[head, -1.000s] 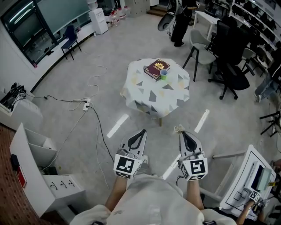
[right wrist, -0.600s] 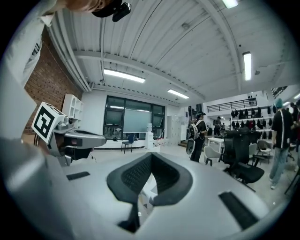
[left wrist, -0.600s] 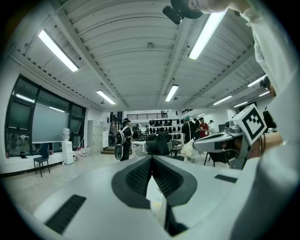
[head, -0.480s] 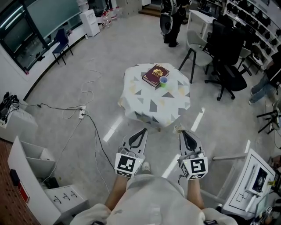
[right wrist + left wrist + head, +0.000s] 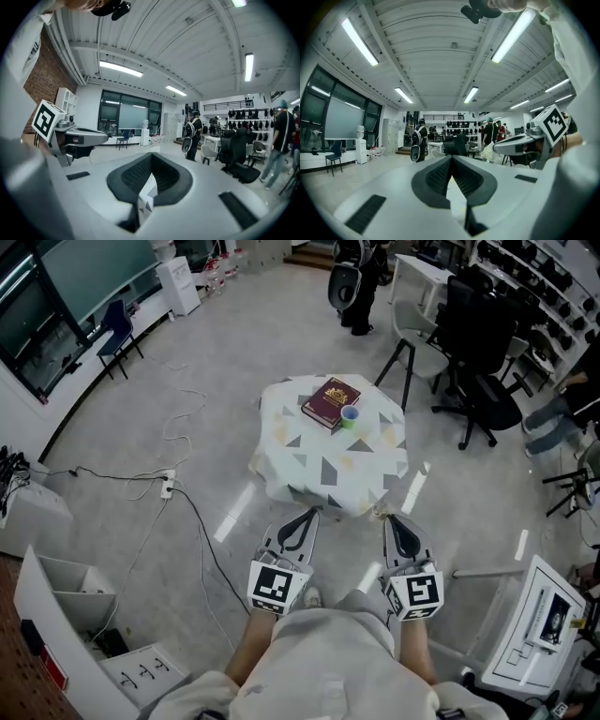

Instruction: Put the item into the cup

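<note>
Task not started. My left tongs (image 5: 307, 515) and right tongs (image 5: 392, 520) were fully closed, holding nothing. The cup (image 5: 349, 414) stood at 12 o'clock on the counter (image 5: 328, 465), beside a book (image 5: 331, 399). Approach, pickup and placement remained.

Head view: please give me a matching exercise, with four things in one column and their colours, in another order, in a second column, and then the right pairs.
Things:
1. book
2. cup
3. chair by the left wall
4. tablecloth

Colours:
a. green
b. white with triangles
c. dark red
d. blue

Pairs: 1-c, 2-a, 3-d, 4-b.
</note>
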Demonstrator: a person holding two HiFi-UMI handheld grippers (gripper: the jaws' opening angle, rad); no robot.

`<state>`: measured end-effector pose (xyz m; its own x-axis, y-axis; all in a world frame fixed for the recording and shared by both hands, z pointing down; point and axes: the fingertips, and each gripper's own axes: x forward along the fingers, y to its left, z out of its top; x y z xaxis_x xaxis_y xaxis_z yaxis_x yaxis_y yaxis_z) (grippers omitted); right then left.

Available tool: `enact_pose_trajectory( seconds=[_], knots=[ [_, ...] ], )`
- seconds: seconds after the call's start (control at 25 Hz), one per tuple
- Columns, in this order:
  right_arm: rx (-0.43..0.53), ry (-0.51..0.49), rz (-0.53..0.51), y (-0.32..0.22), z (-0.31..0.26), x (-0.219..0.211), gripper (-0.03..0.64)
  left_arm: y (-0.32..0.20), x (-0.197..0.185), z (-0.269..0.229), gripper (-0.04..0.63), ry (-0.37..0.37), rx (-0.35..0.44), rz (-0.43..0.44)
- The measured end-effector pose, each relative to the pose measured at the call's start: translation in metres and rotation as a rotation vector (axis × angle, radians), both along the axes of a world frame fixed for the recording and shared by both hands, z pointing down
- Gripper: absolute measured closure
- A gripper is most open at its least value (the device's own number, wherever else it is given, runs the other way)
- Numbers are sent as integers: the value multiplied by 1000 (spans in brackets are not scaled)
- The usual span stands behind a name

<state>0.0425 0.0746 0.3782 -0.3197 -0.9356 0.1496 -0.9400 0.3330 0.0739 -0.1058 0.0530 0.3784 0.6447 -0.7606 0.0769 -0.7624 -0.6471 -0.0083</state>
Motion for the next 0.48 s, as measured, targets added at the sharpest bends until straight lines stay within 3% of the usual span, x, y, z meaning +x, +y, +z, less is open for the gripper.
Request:
enact_pose_trajectory(
  seconds=[0.48],
  knots=[
    [-16, -13, -15, -50, 11, 4, 612, -46, 4, 8, 583, -3, -13, -22]
  ],
)
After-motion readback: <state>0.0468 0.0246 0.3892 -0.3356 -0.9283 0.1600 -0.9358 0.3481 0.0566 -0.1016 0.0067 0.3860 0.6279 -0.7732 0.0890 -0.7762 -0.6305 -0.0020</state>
